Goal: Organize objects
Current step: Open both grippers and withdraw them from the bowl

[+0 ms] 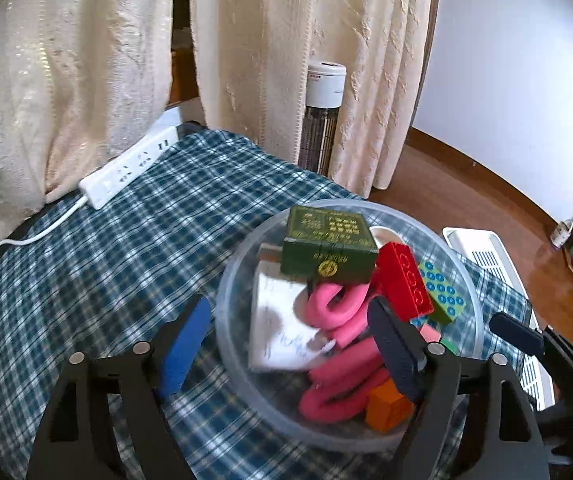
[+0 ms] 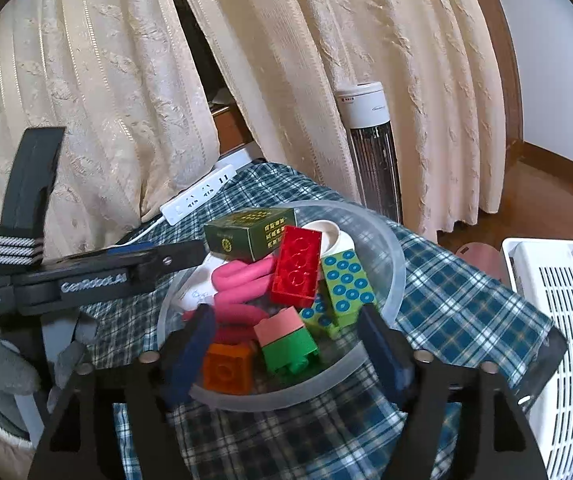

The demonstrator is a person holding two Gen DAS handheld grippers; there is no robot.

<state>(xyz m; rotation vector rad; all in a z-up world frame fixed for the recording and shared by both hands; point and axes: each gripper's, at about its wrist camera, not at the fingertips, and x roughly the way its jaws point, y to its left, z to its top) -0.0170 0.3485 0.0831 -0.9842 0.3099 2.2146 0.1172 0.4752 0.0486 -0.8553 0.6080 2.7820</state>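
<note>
The bowl (image 2: 394,256) is sitting on the plaid cloth (image 1: 86,280), holding a green box (image 1: 328,246), red brick (image 2: 296,272), pink foam (image 1: 342,364) and an orange block (image 2: 228,368). We are holding our left gripper (image 1: 294,344) spread across the bowl's near rim and our right gripper (image 2: 290,348) likewise, both released, gripping nothing. A power strip (image 1: 126,168) is lying by the curtain (image 1: 286,60).

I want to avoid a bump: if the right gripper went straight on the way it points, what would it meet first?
Probably the clear bowl's near rim, then the orange block and pink-and-green block just inside; depth is uncertain.
</note>
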